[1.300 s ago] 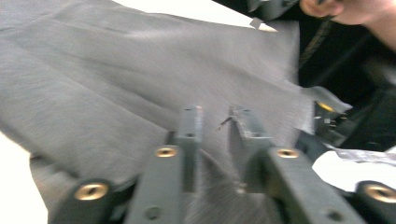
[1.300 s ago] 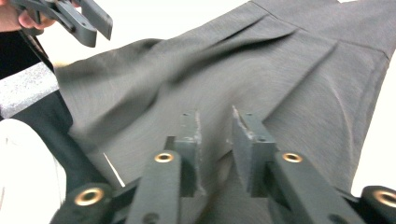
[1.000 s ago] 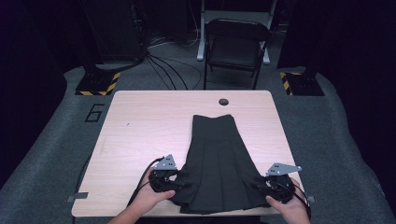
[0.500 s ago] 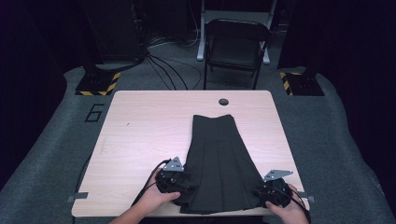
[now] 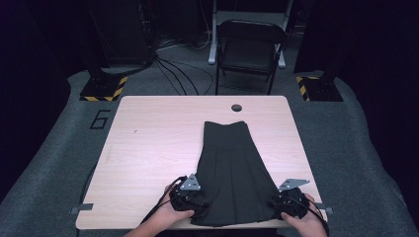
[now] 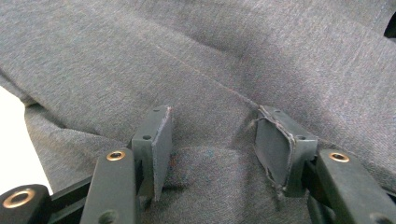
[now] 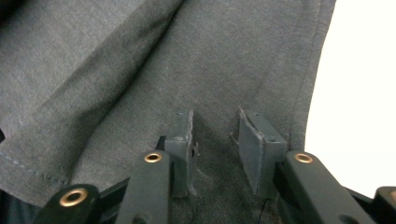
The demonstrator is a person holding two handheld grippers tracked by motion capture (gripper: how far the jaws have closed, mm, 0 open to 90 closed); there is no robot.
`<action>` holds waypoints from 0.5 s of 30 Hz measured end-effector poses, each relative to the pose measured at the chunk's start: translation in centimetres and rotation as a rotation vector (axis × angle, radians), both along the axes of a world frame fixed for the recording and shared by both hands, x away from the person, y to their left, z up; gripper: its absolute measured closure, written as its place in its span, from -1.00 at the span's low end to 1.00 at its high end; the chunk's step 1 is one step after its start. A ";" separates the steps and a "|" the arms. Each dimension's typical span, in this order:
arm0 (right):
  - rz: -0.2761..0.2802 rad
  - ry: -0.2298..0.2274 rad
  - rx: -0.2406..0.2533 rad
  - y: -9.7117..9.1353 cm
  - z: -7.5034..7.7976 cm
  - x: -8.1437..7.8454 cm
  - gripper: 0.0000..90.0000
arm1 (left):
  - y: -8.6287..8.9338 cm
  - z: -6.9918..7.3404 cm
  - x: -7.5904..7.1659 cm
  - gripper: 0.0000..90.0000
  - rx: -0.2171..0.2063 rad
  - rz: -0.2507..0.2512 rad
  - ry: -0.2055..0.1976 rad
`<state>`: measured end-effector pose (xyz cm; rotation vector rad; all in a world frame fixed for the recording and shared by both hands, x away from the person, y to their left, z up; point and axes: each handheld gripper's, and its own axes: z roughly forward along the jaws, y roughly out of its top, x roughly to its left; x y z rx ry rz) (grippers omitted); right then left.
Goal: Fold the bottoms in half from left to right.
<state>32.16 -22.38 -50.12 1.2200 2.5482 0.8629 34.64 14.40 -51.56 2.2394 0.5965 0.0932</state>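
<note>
we see our left gripper point(image 5: 193, 203) with jaws apart over the near left hem corner of the dark skirt point(image 5: 232, 168), whose long axis runs straight away from us up the table point(image 5: 148, 143), and our right gripper point(image 5: 286, 205) likewise spread at the near right corner.

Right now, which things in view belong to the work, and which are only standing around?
In the work:
- dark skirt, flat on the table
- left gripper, jaws open at its hem
- right gripper, jaws open at its hem

Standing around:
- folding chair
- floor cables
</note>
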 end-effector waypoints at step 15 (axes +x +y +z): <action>-0.150 -0.128 0.100 0.5 1.8 1.2 -0.04 | 1.2 2.3 2.0 -0.20 -0.021 0.077 -0.027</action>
